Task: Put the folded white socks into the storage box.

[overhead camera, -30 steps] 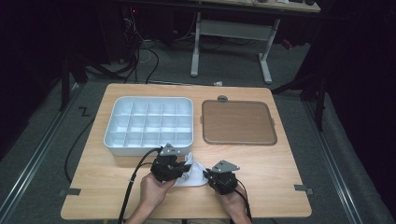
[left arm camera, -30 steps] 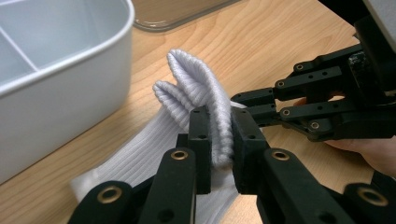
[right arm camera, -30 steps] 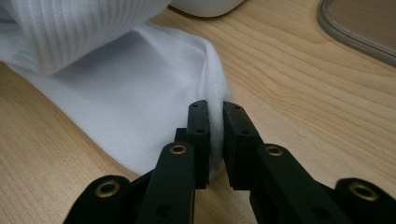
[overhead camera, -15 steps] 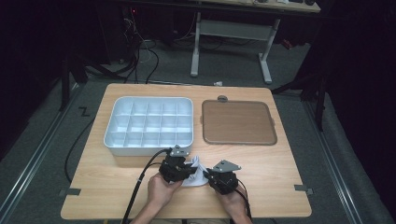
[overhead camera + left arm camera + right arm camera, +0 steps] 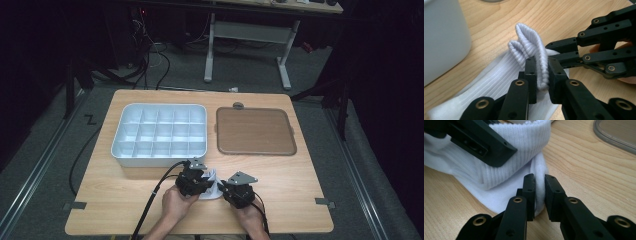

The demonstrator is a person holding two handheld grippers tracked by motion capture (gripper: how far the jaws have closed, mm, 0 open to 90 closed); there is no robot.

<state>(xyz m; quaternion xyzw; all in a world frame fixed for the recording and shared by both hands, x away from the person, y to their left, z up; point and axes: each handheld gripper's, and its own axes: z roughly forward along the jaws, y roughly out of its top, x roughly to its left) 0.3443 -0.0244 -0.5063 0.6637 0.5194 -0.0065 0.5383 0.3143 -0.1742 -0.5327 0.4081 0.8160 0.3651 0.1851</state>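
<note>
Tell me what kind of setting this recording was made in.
Probably a lab or workshop data-collection bay, not a home: a bare wooden table on grey carpet, cables trailing over the floor behind it, and a height-adjustable desk frame in the dark background.

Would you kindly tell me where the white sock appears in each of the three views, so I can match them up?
High view: the white sock lies near the table's front edge, between the two grippers.
Left gripper view: it runs from lower left to centre, its ribbed cuff pinched by the left gripper.
Right gripper view: upper left to centre, a fold pinched by the right gripper.
Shared landmark: the wooden table.
</note>
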